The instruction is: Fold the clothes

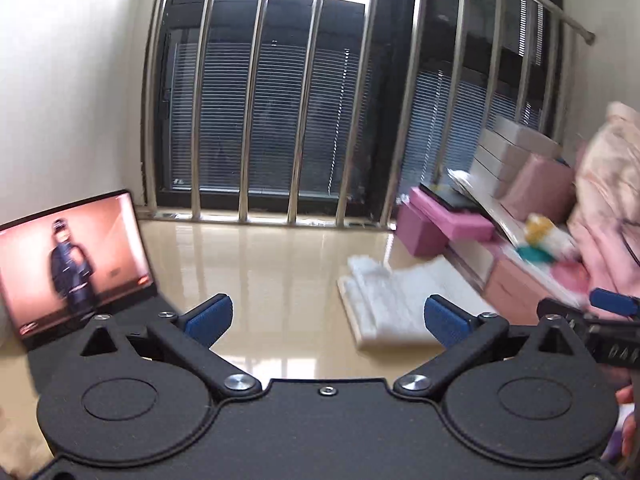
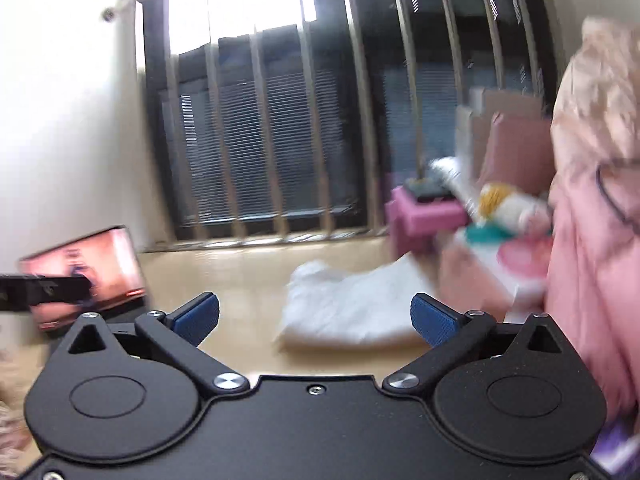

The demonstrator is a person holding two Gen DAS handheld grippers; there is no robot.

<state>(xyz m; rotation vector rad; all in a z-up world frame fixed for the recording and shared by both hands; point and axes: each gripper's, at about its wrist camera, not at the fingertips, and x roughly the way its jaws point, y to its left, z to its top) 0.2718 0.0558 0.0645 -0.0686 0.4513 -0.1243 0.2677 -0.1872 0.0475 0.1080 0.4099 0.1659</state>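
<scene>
Laptop (image 1: 76,268): seen at the far left on the glossy beige surface (image 1: 280,256), screen lit.
Left gripper (image 1: 328,320): held with jaws spread wide, nothing between them.
Folded white garment (image 1: 396,300): laid flat on the surface, right of centre, just beside the pink boxes (image 1: 444,220).
Right gripper (image 2: 316,318): jaws wide apart, empty.

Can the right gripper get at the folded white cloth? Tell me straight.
Probably yes. The right gripper is open and empty, and the folded white cloth lies on the glossy surface just ahead, nothing between them.
</scene>
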